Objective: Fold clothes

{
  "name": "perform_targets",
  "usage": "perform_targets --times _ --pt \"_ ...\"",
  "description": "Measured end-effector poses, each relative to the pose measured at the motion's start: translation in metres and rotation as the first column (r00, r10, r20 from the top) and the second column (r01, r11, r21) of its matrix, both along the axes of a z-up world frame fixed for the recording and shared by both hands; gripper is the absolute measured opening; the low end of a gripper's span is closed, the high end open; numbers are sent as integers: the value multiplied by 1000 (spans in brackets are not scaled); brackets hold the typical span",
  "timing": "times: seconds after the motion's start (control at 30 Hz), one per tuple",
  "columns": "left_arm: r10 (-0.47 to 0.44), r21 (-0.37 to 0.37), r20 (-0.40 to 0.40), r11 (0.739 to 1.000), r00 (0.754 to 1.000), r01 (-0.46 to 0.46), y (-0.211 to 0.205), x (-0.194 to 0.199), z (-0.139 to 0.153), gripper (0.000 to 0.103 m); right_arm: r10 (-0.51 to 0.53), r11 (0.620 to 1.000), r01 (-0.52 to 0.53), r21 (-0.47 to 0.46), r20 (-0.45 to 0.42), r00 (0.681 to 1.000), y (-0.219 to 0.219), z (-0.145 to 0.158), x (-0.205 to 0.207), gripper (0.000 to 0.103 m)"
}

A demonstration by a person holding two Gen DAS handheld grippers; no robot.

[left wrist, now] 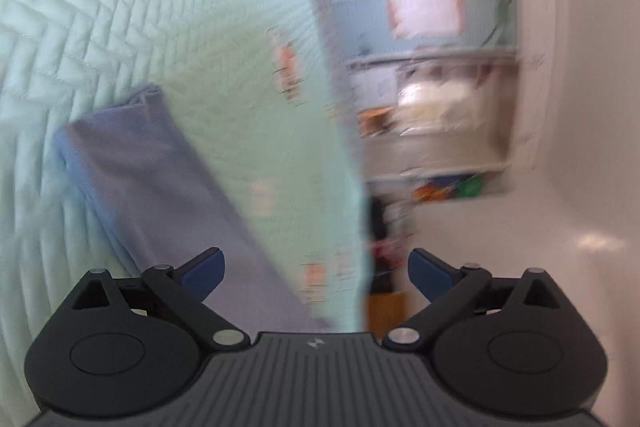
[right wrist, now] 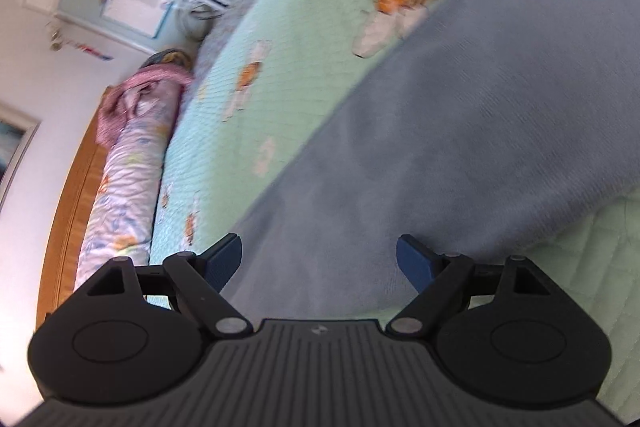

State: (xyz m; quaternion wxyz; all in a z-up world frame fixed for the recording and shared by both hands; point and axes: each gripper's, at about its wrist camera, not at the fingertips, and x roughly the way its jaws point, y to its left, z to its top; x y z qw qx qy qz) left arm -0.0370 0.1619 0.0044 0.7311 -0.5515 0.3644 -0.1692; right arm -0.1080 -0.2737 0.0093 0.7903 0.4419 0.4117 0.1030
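Both grippers were seen with jaws apart and nothing held: the left gripper [left wrist: 316,273] at the frame's bottom, the right gripper [right wrist: 319,261] likewise. A blue cloth [right wrist: 460,155] was spread on the green quilt [right wrist: 304,75]. Only one layer might be pinched, or quilt caught too, if blurred aim were trusted.

The left matte black plastic two-finger gripper [left wrist: 316,273] is showing a ribbed dark grey housing with a small pale logo at its front edge. Two round black discs are flanking that housing, each bearing a shallow oval recess. Black linkage arms are running from silver pivot pins to flat blue finger pads [left wrist: 206,273]. The right matte black plastic two-finger gripper [right wrist: 319,261] is looking identical: ribbed grey centre, paired discs, silver pins, triangular cut-outs and blue finger pads [right wrist: 416,263].
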Motion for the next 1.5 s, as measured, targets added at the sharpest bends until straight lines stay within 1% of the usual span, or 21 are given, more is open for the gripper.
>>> perform_targets --times 0.03,0.13,0.23,0.37,0.4,0.47,0.57,0.6,0.63,0.67,0.73,0.8,0.87,0.9,0.97,1.03,1.1,1.27,1.33,1.43,1.5 --pt "-9 67 -93 998 996 15 -4 12 -17 96 -8 1000 8 7 -4 1000 0 -5 0 85" --pt "37 3 -69 999 997 -37 3 12 -21 95 -6 1000 6 -2 1 1000 2 -6 -2 85" --pt "15 31 -83 999 996 -13 4 10 -12 95 22 999 -22 -40 6 1000 6 -3 -1 85" --pt "52 -89 -48 994 997 -56 7 -4 -5 97 12 999 -10 -44 34 999 7 -7 -6 86" --pt "39 -119 -39 992 998 -43 4 -4 -2 97 9 999 -7 -42 45 999 7 -8 -8 86" --pt "0 -132 -21 991 1000 -3 -7 2 1 99 11 999 -8 -45 65 998 8 -9 -11 86" --pt "-64 -70 -15 996 998 63 -27 21 0 99 13 998 -9 -57 74 997 10 -9 -11 86" --pt "-80 -23 -29 997 996 79 -31 28 -5 99 15 998 -11 -65 71 997 11 -8 -10 87" --pt "-77 15 -65 997 995 78 -33 34 -11 98 19 997 -14 -78 69 997 13 -7 -9 87" --pt "-72 52 -101 996 992 77 -35 39 -18 90 23 996 -17 -90 67 998 15 -7 -8 87" --pt "-12 23 -130 1000 991 15 -31 37 -14 93 32 993 -25 -115 61 998 20 -5 -6 90" --pt "-23 34 -163 999 986 29 -31 44 -7 95 52 986 -42 -159 57 997 27 -2 -4 92" --pt "-38 57 -134 997 990 46 -29 42 5 95 80 976 -65 -207 62 995 35 1 -3 96" --pt "-53 40 -102 998 993 58 -28 37 10 95 91 972 -74 -223 68 993 37 1 -3 100" --pt "-82 -6 -32 997 996 82 -27 22 15 97 114 963 -90 -256 80 990 43 1 -3 101" --pt "-73 12 -27 997 997 74 -25 8 12 101 123 959 -96 -267 89 988 45 0 -3 103" --pt "-50 52 -95 997 994 55 -23 2 -6 103 116 961 -88 -261 95 989 44 -2 -3 103" --pt "-8 -23 -141 1000 990 4 -8 -3 -19 102 124 958 -91 -271 104 987 47 -2 -5 103" --pt "-38 10 -132 999 991 40 -9 -4 -4 102 128 958 -96 -270 106 986 47 -2 -5 103" --pt "-134 20 7 991 991 133 -22 -10 20 103 150 956 -117 -269 108 983 46 -1 -5 103" --pt "-184 123 20 976 983 180 -34 -8 28 103 156 958 -123 -260 112 981 45 -2 -6 103"
